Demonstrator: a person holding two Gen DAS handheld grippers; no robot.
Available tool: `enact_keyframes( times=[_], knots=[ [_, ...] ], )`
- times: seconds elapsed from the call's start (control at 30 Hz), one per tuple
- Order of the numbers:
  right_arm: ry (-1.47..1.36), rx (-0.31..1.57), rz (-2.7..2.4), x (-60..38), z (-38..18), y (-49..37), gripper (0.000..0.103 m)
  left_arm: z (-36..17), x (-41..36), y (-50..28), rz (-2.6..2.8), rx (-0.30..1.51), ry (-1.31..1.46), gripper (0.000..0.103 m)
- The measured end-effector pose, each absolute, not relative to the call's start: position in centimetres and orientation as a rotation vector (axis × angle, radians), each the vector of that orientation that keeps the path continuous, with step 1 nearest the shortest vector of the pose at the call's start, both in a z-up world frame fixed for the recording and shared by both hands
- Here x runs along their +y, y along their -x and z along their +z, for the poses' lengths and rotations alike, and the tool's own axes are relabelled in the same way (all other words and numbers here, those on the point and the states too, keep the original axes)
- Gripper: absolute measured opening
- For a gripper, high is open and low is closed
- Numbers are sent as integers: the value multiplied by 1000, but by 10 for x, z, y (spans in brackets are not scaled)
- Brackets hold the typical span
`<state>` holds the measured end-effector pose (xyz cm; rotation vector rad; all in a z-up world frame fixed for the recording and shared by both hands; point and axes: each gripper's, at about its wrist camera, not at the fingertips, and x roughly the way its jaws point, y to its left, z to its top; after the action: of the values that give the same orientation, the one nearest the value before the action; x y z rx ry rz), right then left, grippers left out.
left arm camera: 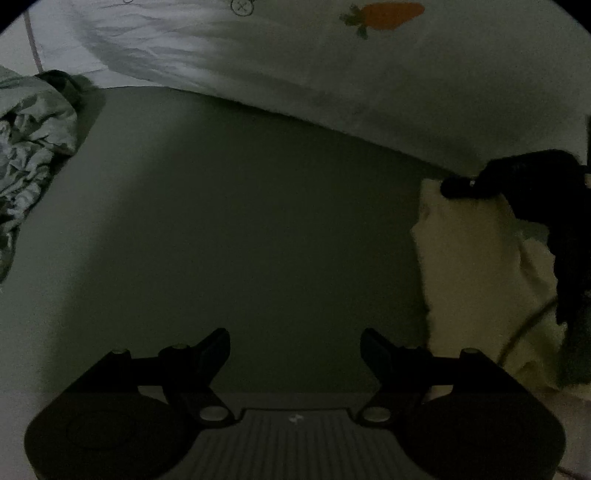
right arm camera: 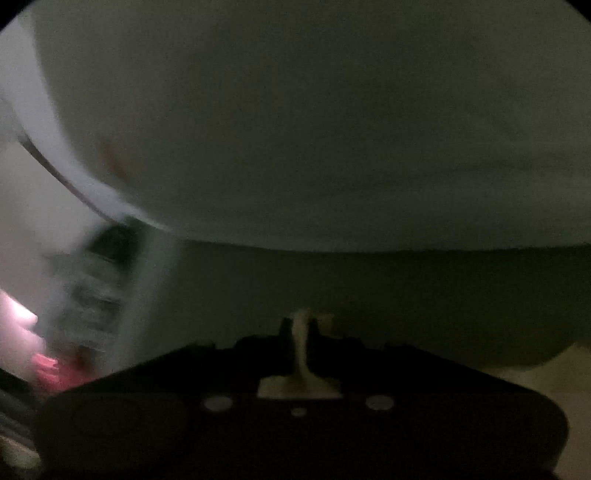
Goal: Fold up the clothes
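Note:
A cream fleecy garment (left arm camera: 476, 273) hangs at the right of the left wrist view, pinched at its top edge by my right gripper (left arm camera: 458, 186). In the right wrist view my right gripper (right arm camera: 301, 328) is shut on a thin fold of the same cream garment (right arm camera: 301, 354); that view is blurred. My left gripper (left arm camera: 295, 345) is open and empty, low over the dark grey surface (left arm camera: 240, 221), well left of the garment.
A white quilt with a carrot print (left arm camera: 388, 14) lies across the back. A crumpled grey-green patterned cloth (left arm camera: 29, 140) sits at the left edge. Something pink (right arm camera: 48, 369) shows blurred at the lower left of the right wrist view.

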<state>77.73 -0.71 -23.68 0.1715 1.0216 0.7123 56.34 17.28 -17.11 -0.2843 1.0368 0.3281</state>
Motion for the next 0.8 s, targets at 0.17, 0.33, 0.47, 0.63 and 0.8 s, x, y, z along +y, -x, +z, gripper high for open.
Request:
enact_keyframes(
  times=[0.17,0.33,0.47,0.63,0.8],
  knots=[
    [-64,953,646,-7,-225,-775,34,-166,158,-567,315,1038,249,80],
    [-102,866,578,-58,-185,-752,59,-160,129,-569,259,1026,191,80],
    [-89,814,455,-129,-166,-696,76,-157,108,-570,191,1016,159,86],
    [-103,848,166,-234,-173,-615,81,-158,79,-578,86,1021,94,86],
    [-148,837,-131,-329,-185,-555,81,-164,56,-603,14,1008,52,95]
  ],
)
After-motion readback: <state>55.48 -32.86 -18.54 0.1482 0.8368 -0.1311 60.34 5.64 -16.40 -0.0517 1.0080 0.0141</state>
